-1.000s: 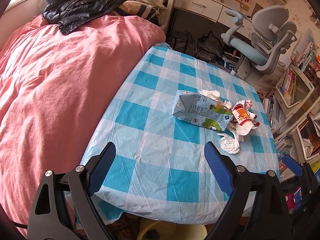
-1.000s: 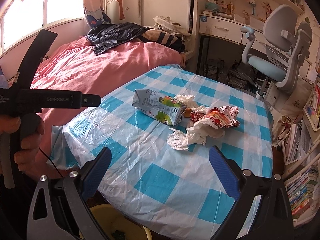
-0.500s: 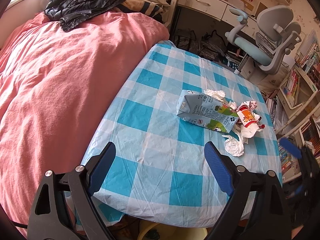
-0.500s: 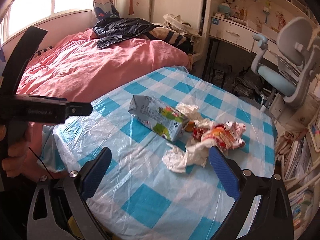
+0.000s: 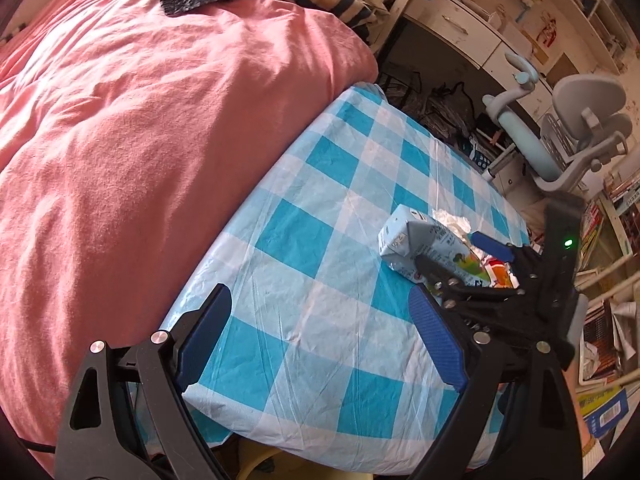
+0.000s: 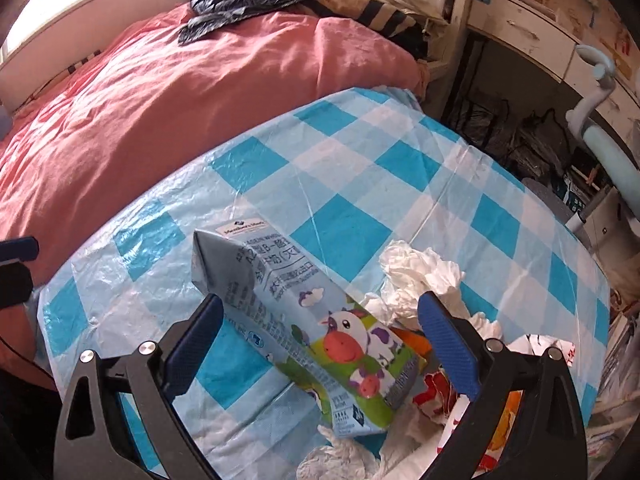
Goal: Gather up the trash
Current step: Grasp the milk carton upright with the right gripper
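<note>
From my left wrist view, the right gripper (image 5: 464, 264) covers the near end of the milk carton (image 5: 404, 244) and most of the crumpled wrappers (image 5: 500, 272) beyond my right finger. On the right wrist view, the tissue pile (image 6: 340, 460) below the fingers runs off the bottom edge, and the carton's small print is unreadable.

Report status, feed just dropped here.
Right gripper open, jaws straddling milk carton, not closed. Left gripper open, empty, hanging back. Crumpled tissues crowd the carton.
</note>
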